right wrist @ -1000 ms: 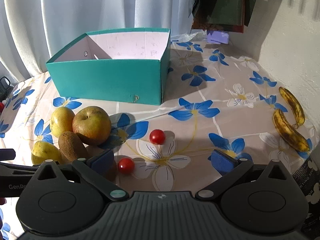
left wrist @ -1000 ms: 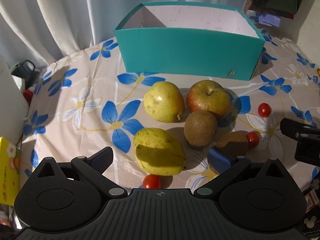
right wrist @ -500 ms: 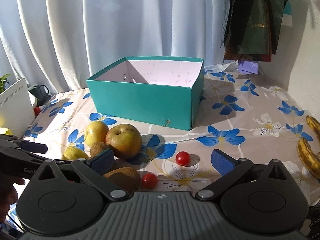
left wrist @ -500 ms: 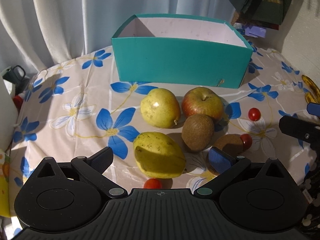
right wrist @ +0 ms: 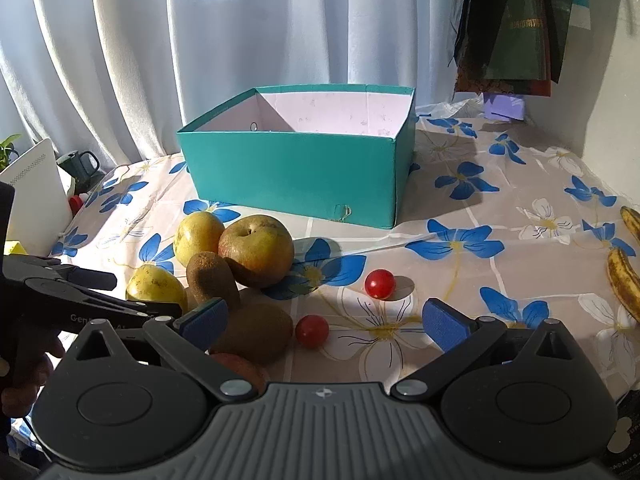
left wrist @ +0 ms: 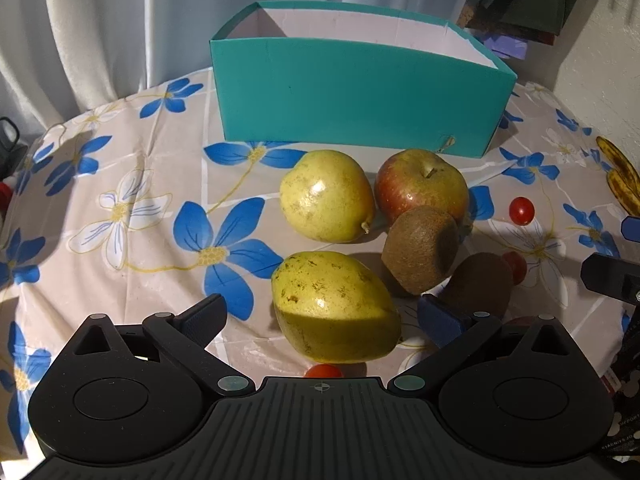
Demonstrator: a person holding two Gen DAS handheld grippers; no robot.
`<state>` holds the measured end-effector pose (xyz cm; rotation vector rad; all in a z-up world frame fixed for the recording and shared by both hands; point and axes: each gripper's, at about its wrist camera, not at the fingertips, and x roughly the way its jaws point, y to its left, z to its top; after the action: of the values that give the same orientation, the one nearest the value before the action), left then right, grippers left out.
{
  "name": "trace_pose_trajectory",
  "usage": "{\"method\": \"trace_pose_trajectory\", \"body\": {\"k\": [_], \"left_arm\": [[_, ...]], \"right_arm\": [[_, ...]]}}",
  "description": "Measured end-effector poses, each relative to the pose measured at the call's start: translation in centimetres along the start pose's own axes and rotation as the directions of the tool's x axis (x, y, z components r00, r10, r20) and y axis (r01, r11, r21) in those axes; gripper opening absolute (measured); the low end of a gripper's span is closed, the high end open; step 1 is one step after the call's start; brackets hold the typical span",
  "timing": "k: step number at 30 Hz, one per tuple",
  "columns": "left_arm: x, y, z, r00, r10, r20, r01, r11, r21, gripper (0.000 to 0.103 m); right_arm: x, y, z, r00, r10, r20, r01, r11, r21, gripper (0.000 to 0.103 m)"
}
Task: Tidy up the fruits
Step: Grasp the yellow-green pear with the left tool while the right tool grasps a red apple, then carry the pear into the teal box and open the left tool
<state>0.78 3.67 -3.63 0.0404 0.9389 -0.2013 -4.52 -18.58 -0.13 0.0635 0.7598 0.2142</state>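
A teal box (left wrist: 360, 92) (right wrist: 296, 176) stands open at the back of the flowered table. In front of it lie two yellow pears (left wrist: 334, 306) (left wrist: 326, 196), an apple (left wrist: 422, 188) (right wrist: 256, 250), two kiwis (left wrist: 420, 254) (left wrist: 480, 284) and cherry tomatoes (left wrist: 521, 211) (right wrist: 379, 283) (right wrist: 312, 331). My left gripper (left wrist: 322, 318) is open, its fingers either side of the near pear (right wrist: 156, 286), not touching it. My right gripper (right wrist: 326, 320) is open above the near tomato, with a kiwi (right wrist: 252, 332) by its left finger.
Two spotted bananas (right wrist: 624, 280) (left wrist: 620, 176) lie at the table's right edge. A white board (right wrist: 32, 192) and a dark mug (right wrist: 80, 166) stand off the left side. Curtains hang behind the box; dark bags (right wrist: 516, 20) hang at the right wall.
The left gripper has moved forward and lower, so the near pear now sits between its open fingers. The right gripper has pulled back and risen, showing more of the table.
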Motion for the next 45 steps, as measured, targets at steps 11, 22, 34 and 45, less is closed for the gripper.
{"method": "trace_pose_trajectory", "body": {"k": [11,22,34,45], "left_arm": [[2.0,0.5,0.4,0.996,-0.079,-0.050,0.077,0.996,-0.037,0.072],[2.3,0.5,0.7,0.995,-0.071,-0.067,0.067,0.996,-0.051,0.069],[-3.5,2.1,1.3,0.997,-0.048,0.066,0.057,0.987,-0.150,0.069],[-4.4,3.3,0.5,0.999,-0.021,0.047,0.030,0.980,-0.194,0.070]], "right_arm": [[0.7,0.5,-0.3,0.999,-0.013,-0.035,0.013,1.000,-0.006,0.103],[0.8,1.4,-0.4,0.998,-0.001,-0.058,0.000,1.000,-0.027,0.103],[1.3,3.9,-1.4,0.982,0.098,-0.164,-0.115,0.989,-0.097,0.093],[3.6,6.2,-3.0,0.956,0.106,-0.274,-0.149,0.979,-0.142,0.070]]}}
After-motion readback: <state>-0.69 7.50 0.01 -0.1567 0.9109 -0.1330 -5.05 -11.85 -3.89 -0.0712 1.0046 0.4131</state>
